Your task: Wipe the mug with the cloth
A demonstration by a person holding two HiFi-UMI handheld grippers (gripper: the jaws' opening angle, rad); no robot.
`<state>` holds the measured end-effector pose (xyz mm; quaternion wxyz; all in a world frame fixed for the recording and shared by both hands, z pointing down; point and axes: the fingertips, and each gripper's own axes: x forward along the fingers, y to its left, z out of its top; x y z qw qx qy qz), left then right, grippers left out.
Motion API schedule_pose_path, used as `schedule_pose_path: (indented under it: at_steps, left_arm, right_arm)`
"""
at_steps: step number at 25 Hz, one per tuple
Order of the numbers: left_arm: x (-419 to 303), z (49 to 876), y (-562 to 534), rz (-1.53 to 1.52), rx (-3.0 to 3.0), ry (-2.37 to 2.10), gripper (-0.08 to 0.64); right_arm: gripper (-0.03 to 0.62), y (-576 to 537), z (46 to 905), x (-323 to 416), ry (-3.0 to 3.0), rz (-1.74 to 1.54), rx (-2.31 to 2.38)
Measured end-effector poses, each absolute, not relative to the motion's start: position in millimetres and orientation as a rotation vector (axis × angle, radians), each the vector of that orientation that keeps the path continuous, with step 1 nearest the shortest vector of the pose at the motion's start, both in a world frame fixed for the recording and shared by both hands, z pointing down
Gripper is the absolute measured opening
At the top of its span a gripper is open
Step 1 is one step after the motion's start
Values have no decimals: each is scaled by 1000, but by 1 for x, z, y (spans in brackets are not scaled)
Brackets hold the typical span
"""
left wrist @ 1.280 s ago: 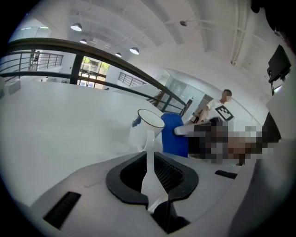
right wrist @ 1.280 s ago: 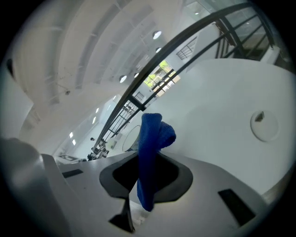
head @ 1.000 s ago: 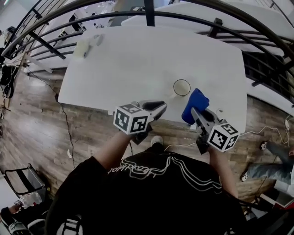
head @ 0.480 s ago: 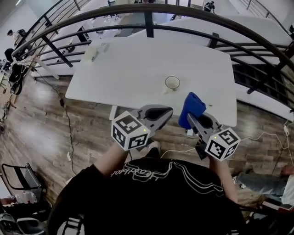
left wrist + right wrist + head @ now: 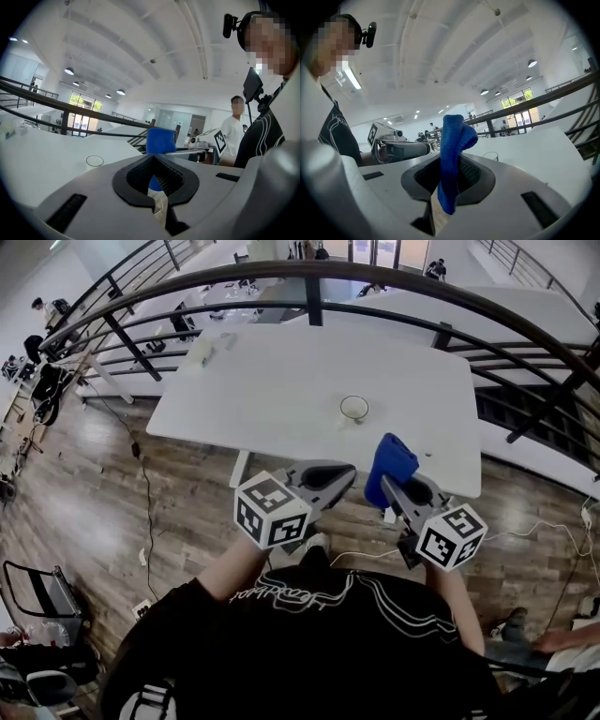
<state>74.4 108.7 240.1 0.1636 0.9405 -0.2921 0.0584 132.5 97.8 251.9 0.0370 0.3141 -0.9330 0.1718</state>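
At the bottom of the head view is the person's dark shirt. Just above it, both tools are held out in front of the body.

The left gripper [image 5: 343,471] sits a little left of the middle. Its jaws are pressed tight together and it has hold of nothing. The right gripper [image 5: 397,486] is beside it, a little right of the middle. Its jaws are squeezed on the blue cloth [image 5: 391,458]. The cloth sticks up out of the jaws and folds over at the top.

Both tools hang at the near edge of the white table [image 5: 272,381], partly over the wood floor. Neither one touches the table.

Further up, near the middle of the picture, the mug [image 5: 353,409] stands upright on the table, all by itself. It is apart from the cloth and from both tools. Nothing is touching it.

Beyond the table, a dark railing [image 5: 309,277] curves across the top.

So the cloth is picked up and ready. The wiping looks like it is not started. The mug likely needs to be held and rubbed.
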Motion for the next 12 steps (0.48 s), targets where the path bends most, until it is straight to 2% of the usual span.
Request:
schedule_pose_path:
  at_steps: [12]
  left_arm:
    - [73, 237, 126, 169, 2686, -867, 8]
  right_arm:
    - [61, 115, 252, 130, -2873, 503, 937]
